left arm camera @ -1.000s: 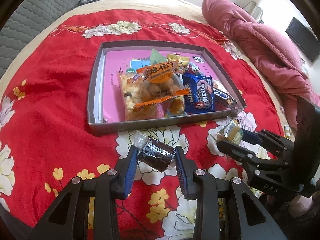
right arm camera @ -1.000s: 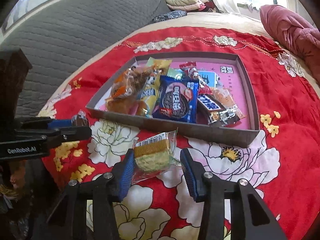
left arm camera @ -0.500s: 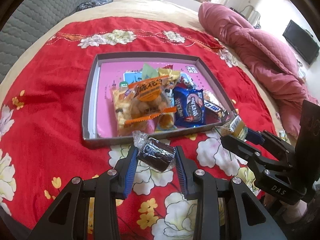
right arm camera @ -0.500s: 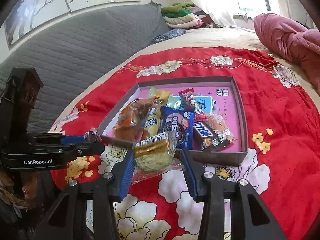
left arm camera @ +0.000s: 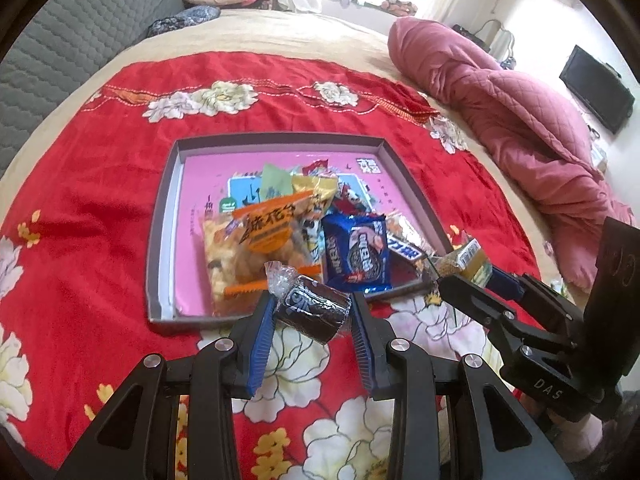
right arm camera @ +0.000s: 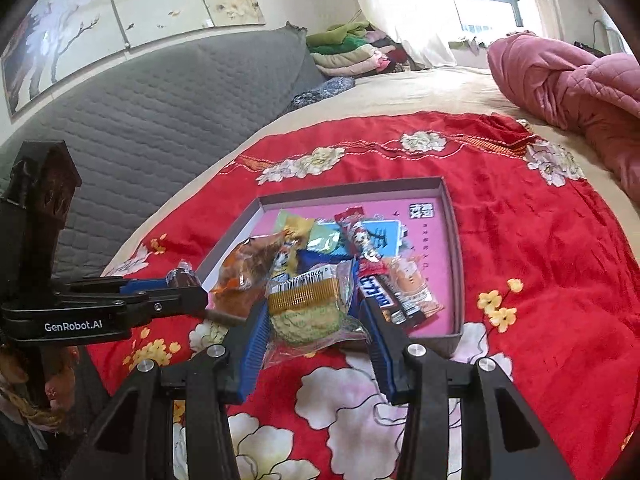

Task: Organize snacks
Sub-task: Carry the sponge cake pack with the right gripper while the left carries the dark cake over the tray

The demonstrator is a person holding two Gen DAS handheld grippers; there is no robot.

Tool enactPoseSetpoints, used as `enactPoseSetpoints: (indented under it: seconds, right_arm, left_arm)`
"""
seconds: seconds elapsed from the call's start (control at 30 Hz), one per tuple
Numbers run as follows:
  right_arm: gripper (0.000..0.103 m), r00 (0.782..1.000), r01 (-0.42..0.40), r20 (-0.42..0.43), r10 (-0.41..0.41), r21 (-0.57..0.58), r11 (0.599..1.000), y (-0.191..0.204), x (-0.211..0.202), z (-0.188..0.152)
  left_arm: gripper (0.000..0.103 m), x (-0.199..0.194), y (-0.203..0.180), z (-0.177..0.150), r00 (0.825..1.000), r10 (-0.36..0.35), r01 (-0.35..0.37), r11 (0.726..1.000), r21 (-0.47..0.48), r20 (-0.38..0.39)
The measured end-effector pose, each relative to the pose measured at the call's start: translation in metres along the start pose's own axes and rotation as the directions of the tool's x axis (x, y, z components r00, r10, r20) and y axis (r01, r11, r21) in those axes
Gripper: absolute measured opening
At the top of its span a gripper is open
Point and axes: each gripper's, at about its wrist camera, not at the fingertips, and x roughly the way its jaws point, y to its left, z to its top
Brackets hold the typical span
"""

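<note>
My left gripper (left arm camera: pixel 312 316) is shut on a dark wrapped chocolate roll (left arm camera: pixel 310 310), held above the near rim of a shallow grey box (left arm camera: pixel 160 248) with a pink floor. My right gripper (right arm camera: pixel 314 316) is shut on a clear-wrapped yellow-green cake (right arm camera: pixel 312 312), held above the same box (right arm camera: pixel 458 272) at its near right corner. The box holds several snacks: an orange bag (left arm camera: pixel 260 248), a blue Oreo pack (left arm camera: pixel 356 256) and a candy bar (right arm camera: pixel 386 300). The right gripper shows in the left wrist view (left arm camera: pixel 460 268); the left gripper shows in the right wrist view (right arm camera: pixel 184 284).
The box sits on a red flowered cloth (left arm camera: pixel 80 200) spread over a bed. A pink quilt (left arm camera: pixel 520 120) lies bunched at the right. A grey padded headboard (right arm camera: pixel 140 112) runs along the left, with folded clothes (right arm camera: pixel 348 48) at the far end.
Both grippers have risen and tilted up with their snacks still held. The box now sits lower and smaller in both views.
</note>
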Motion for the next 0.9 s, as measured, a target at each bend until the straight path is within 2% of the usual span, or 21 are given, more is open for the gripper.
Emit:
enactPoseSetpoints:
  seconds: [0.3, 0.9]
  right_arm:
    - [0.046, 1.000, 0.016, -0.001, -0.016, 0.017, 1.000, -0.010, 0.009, 0.007]
    - [0.046, 0.998, 0.022, -0.059, -0.023, -0.010, 1.000, -0.013, 0.043, 0.011]
  left_arm:
    - [0.038, 0.013, -0.007, 0.009, 1.000, -0.004, 0.004, 1.000, 0.001, -0.006]
    - [0.038, 0.045, -0.006, 0.017, 0.999, 0.036, -0.035, 0.999, 0.012, -0.028]
